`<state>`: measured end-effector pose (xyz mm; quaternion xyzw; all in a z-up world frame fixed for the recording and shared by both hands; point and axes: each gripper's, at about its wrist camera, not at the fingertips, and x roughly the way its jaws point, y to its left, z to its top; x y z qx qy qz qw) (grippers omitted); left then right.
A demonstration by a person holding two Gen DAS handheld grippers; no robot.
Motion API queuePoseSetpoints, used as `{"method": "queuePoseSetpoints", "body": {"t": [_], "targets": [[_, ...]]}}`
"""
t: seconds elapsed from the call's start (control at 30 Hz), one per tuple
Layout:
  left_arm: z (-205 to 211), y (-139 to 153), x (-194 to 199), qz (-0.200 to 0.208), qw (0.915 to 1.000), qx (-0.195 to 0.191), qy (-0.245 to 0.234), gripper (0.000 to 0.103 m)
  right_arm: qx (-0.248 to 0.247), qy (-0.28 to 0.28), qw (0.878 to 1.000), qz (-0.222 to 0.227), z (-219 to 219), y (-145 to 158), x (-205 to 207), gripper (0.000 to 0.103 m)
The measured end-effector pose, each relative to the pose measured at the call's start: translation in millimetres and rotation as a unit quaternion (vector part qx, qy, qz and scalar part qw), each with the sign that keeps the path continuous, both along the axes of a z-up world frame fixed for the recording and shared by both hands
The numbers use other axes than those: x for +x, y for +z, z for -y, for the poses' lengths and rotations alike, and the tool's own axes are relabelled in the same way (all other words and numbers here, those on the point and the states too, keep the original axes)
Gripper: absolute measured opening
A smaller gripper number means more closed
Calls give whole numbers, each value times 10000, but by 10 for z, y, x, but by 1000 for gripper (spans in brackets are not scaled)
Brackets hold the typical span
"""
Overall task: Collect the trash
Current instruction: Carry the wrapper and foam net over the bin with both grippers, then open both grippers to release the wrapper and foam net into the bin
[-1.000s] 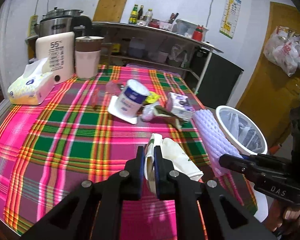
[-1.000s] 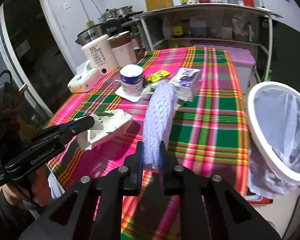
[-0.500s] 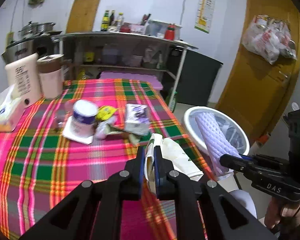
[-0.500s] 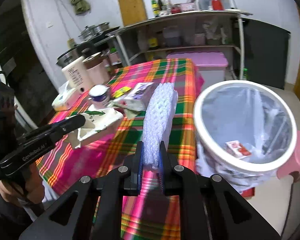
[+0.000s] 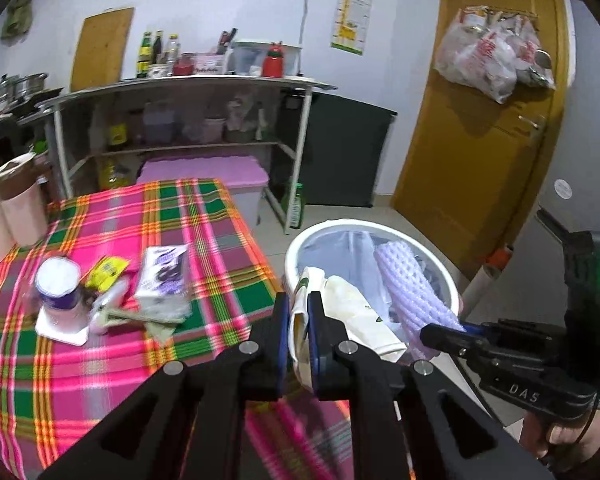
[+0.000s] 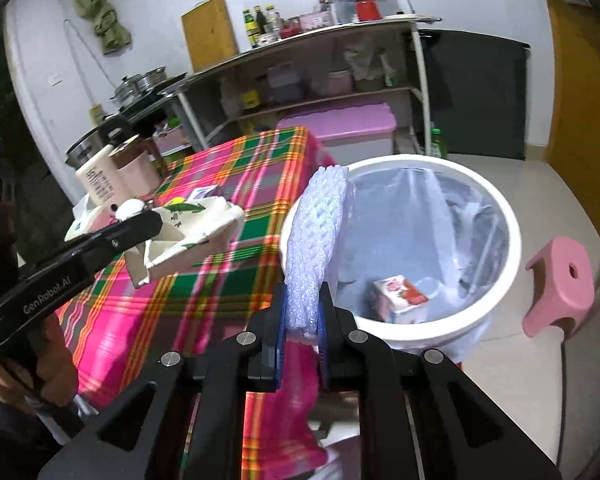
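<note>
left gripper point(image 5: 299, 322) pinched tight on white paper bag point(image 5: 352, 316), held by bin edge | right gripper point(image 6: 302, 314) pinched tight on white foam net point(image 6: 318, 236), held up over white trash bin point(image 6: 512, 236) | small red carton point(image 6: 400, 298) lay inside bin | cup point(image 5: 58, 294), wrappers left on plaid table point(image 5: 112, 360)

a pink, green and orange plaid tablecloth point(image 5: 112, 364) covers the table. the round plastic bin point(image 6: 496, 216) is white with a clear liner, a red-and-white carton point(image 6: 400, 298) inside. the foam net sleeve point(image 6: 318, 236) is pale lilac-white; the crumpled paper bag point(image 6: 192, 236) cream with green leaf prints. the stool point(image 6: 560, 284) is pink.
</note>
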<state>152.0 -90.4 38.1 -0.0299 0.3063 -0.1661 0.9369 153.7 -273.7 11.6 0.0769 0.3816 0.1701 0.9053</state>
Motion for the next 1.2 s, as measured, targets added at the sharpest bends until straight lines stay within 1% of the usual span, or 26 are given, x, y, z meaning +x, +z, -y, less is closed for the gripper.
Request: {"method": "queuePoseSetpoints", "body": {"t": [0.33,0.8,0.87,0.9,0.93,1.0,1.13,1.2], "targets": [[320,-78,237,-88,9995,45,-310,9,-83,-316,9994,-136,271,-87,139,14],[489,-263,477,-335,9982,66,-484,10,-179,-424,9983,-367,379,-225,339,15],[486,-279,488,-365,9981,33,-498,12,-202,-443,9981,-368,388,-238,353,16],[488,-283,495,-376,9980,23,-500,16,-209,-443,9981,-374,390,-244,358,17],[487,-289,499,-383,9980,7,-504,22,-217,-440,9981,-375,389,-249,361,19],[478,-294,502,-395,9979,-40,-516,28,-232,-446,9981,-354,388,-250,358,23],[468,-276,487,-378,9980,-62,-499,29,-228,-451,9982,-323,400,-247,347,30],[455,-262,475,-367,9980,-99,-501,29,-245,-449,9982,-302,401,-234,337,31]]}}
